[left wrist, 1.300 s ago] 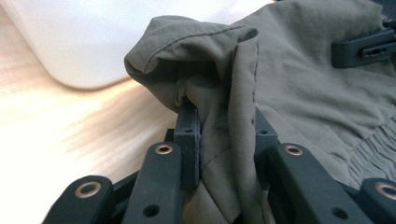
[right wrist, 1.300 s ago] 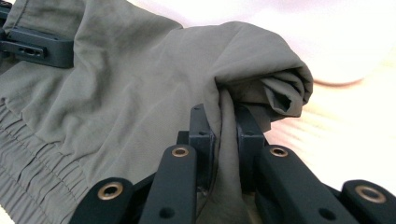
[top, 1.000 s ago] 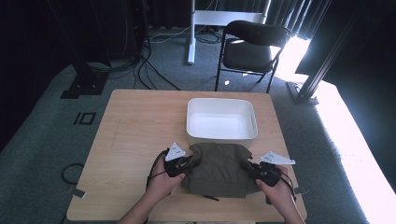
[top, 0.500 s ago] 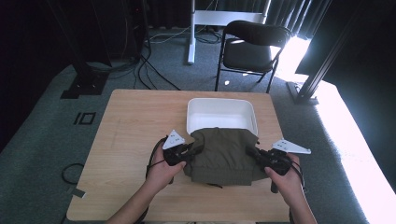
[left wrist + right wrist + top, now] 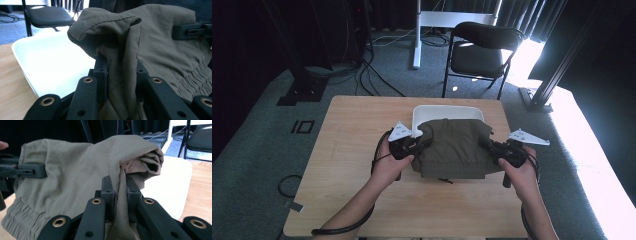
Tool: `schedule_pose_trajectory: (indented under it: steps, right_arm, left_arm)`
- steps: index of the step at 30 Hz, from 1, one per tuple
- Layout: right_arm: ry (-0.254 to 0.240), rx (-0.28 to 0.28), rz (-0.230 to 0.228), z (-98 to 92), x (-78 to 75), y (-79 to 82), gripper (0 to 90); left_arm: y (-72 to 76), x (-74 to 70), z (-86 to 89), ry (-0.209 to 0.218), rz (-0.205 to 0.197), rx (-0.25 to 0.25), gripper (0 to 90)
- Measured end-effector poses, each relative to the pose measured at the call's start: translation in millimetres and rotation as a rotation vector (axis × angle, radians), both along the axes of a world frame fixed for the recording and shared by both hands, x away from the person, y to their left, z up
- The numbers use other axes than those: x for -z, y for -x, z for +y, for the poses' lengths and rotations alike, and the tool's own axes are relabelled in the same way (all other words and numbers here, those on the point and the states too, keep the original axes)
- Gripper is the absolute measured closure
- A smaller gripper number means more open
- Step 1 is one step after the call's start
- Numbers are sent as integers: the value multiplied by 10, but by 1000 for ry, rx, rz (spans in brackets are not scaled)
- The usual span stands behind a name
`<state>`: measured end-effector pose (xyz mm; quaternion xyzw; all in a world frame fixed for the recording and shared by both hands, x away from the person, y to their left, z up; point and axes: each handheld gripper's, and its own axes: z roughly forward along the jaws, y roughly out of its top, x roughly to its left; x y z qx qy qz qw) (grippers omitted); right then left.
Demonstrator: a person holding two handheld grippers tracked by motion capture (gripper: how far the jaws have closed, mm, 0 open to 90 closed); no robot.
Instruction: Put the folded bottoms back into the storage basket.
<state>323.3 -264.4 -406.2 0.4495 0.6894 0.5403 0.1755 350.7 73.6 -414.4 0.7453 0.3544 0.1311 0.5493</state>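
My jaws are pinched tight on cloth: the left gripper point(image 5: 418, 146) clamps one side of the folded olive garment point(image 5: 455, 147), the right gripper point(image 5: 490, 146) the other. The garment hangs between my hands, its long axis running hand to hand, each equally near. Just beyond it lies the white tray point(image 5: 447, 111); the far fold seems to overhang its near rim, though I cannot be sure.

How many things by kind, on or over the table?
Grippers: 2, left gripper and right gripper
Olive garment: 1
White tray: 1
Total: 4
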Motion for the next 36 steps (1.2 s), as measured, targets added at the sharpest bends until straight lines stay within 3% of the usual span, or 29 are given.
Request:
schedule_pose_trajectory:
  steps: [12, 19, 25, 31, 36]
  right_arm:
    - [0, 31, -15, -20, -248, -341, 814]
    - [-11, 60, 3, -54, -326, -558, 814]
    - [-20, 83, 14, -93, -396, -759, 814]
    - [-31, 113, 37, -108, -394, -994, 814]
    - [-20, 127, 61, -42, -281, -1180, 814]
  left_arm:
    - [-374, -161, -79, -15, -16, -17, 742]
    - [-596, -218, -128, 23, 16, -28, 742]
    - [-770, -284, -187, 32, 6, -39, 744]
    - [-979, -257, -165, 70, 35, -61, 744]
    - [-1117, -158, -147, 51, 64, -87, 746]
